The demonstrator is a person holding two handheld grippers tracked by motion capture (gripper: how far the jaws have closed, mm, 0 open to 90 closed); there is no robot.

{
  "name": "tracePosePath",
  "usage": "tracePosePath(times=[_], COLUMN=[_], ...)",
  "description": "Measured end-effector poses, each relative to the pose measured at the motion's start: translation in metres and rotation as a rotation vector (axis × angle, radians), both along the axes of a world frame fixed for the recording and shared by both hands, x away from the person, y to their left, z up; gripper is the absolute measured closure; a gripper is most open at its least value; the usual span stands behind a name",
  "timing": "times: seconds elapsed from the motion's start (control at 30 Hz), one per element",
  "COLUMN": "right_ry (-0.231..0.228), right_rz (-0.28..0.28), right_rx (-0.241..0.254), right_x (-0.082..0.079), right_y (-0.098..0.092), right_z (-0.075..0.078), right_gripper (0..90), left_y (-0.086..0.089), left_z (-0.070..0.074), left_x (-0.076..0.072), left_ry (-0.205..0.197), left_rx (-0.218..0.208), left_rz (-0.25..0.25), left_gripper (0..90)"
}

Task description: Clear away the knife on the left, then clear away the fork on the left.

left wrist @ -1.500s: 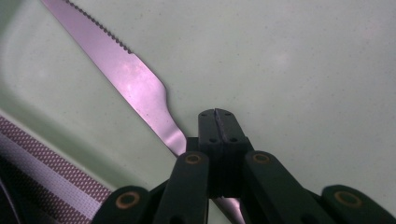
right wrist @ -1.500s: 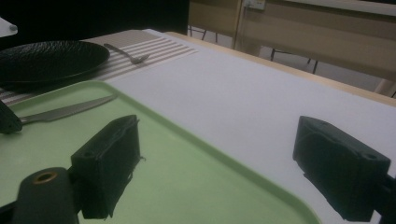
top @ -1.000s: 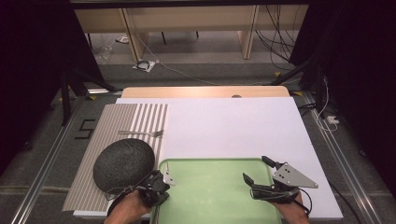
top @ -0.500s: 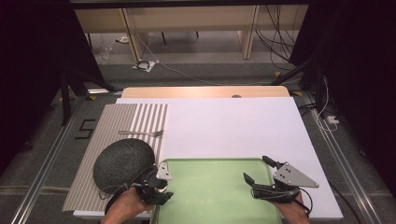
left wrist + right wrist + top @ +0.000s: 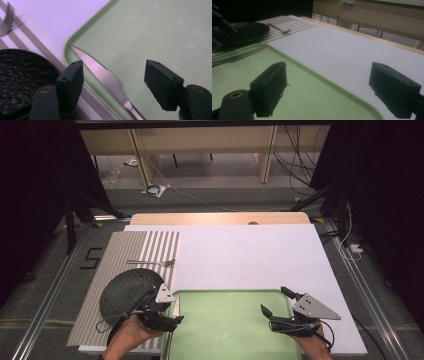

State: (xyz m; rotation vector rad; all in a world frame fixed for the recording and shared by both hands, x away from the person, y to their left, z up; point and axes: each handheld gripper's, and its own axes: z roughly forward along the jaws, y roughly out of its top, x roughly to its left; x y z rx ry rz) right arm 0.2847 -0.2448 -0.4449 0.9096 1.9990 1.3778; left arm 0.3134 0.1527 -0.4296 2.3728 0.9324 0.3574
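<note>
Left gripper (image 5: 113, 82) hovering over knife (image 5: 100, 72), jaws just opening wide, nothing clamped. Knife lying on green tray (image 5: 162, 30) by its left rim, long axis running diagonally between jaws, tip pointing away. Right gripper (image 5: 328, 90) parting wide, resting well apart.

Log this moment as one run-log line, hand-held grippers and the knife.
left hand-held gripper: open, jaws just opened, over knife | knife: lying at green tray left edge, not gripped | right hand-held gripper: open, empty
</note>
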Motion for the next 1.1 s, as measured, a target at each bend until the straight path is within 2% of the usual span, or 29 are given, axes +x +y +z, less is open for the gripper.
tracePosePath(times=[0.17, 0.63, 1.1], right_ry=[-0.001, 0.001, 0.001], right_rz=[-0.002, -0.003, -0.003], right_rx=[0.001, 0.01, 0.009], right_x=[0.0, 0.001, 0.0], right_y=[0.0, -0.001, -0.001], right_z=[0.0, -0.001, 0.0], right_gripper=[15.6, 15.6, 15.7], left_y=[0.006, 0.021, 0.034], left_z=[0.004, 0.009, 0.012], left_x=[0.003, 0.012, 0.022], left_ry=[-0.033, -0.11, -0.135], left_rx=[-0.006, -0.021, -0.021], left_rz=[0.028, 0.091, 0.148], left_gripper=[26.4, 22.1, 21.7])
